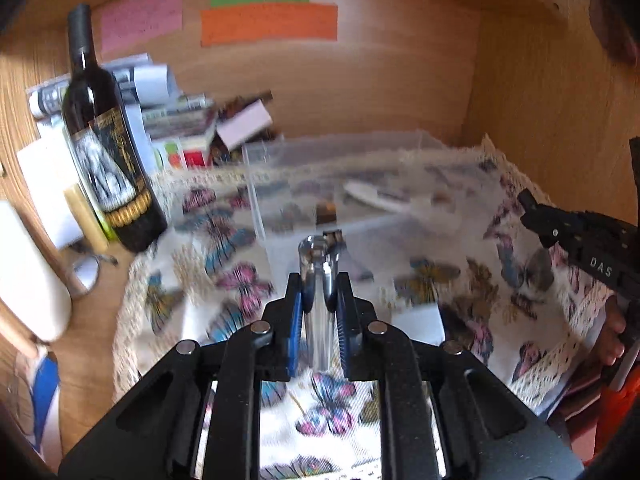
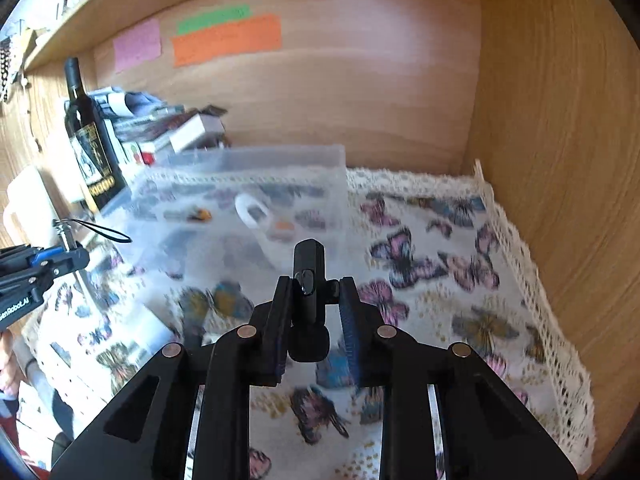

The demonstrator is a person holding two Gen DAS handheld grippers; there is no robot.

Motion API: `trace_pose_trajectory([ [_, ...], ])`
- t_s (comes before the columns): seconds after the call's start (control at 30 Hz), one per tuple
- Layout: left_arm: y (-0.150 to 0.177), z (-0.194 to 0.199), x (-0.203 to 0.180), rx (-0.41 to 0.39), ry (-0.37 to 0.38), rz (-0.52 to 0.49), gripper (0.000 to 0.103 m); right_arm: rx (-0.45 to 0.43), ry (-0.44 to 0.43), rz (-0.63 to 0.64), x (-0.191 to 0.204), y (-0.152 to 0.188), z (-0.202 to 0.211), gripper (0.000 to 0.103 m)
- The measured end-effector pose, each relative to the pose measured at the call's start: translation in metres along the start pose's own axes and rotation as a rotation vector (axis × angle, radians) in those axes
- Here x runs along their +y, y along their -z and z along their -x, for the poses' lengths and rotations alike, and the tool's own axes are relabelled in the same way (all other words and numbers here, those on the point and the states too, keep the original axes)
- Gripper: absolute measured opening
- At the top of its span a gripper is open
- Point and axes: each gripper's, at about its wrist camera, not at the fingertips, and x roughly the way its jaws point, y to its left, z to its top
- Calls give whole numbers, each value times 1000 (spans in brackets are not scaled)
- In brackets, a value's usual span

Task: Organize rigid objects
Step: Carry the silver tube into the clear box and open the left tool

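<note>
Left wrist view: the left gripper [image 1: 319,300] pinches a shiny metal cylinder [image 1: 318,304] upright between its blue pads, above the butterfly cloth [image 1: 224,280] on the counter. Just ahead of it stands a clear plastic box [image 1: 340,184] (small items inside, blurred). A dark wine bottle [image 1: 102,140] stands ahead to its left. In the right wrist view, the right gripper [image 2: 316,300] clamps a black stick-shaped device [image 2: 308,280], with the box ahead and slightly left.
</note>
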Motion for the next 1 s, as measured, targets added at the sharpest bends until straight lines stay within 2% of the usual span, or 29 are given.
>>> trace_pose_trajectory([
  [0.23, -38, 5, 6, -94, 8, -3, 15, -75, -11, 31, 14, -35, -1, 21],
  [0.47, -74, -7, 13, -111, 26, -7, 15, -108, -59, 65, 29, -64, -13, 21],
  [0.7, -96, -37, 10, -57, 45, -24, 15, -62, -94, 108, 44, -78, -42, 21],
  [1.0, -91, -85, 6, 53, 43, -43, 15, 60, -109, 162, 59, -75, -91, 21],
])
